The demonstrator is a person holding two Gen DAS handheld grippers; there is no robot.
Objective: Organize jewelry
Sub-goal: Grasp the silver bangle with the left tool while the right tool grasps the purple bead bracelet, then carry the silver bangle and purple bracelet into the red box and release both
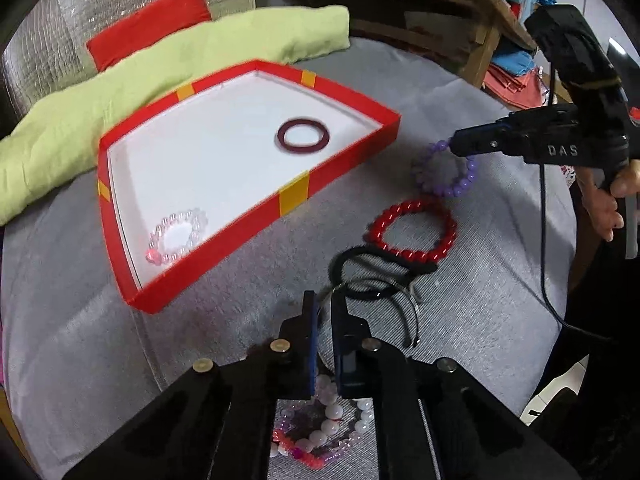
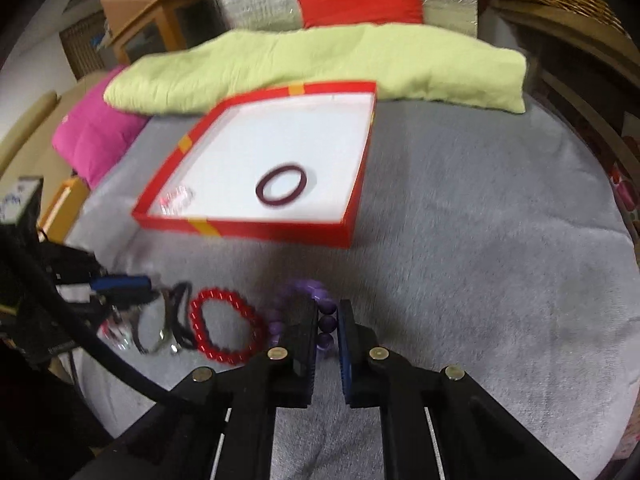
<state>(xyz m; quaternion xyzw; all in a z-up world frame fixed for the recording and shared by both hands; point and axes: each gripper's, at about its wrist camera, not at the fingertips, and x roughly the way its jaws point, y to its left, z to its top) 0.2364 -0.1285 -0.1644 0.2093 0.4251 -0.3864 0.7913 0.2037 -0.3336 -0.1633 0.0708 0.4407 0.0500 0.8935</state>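
Purple bead bracelet (image 2: 326,322) between right tool (image 2: 327,312) pads

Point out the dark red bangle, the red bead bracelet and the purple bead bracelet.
dark red bangle (image 1: 303,153): left wrist view, near rim.
red bead bracelet (image 1: 412,257): left wrist view, near beads.
purple bead bracelet (image 2: 328,323): right wrist view, clamped bead.

- The right hand-held gripper (image 2: 327,322) is closed on the purple bead bracelet (image 2: 326,322).
- A red bead bracelet (image 2: 224,326) lies just left of it on the grey table (image 2: 480,280).
- The red tray (image 2: 352,216) holds a dark red bangle (image 2: 281,184) and a clear bead bracelet (image 2: 178,199).
- The left hand-held gripper (image 2: 150,288) is at the black cords (image 2: 180,300).
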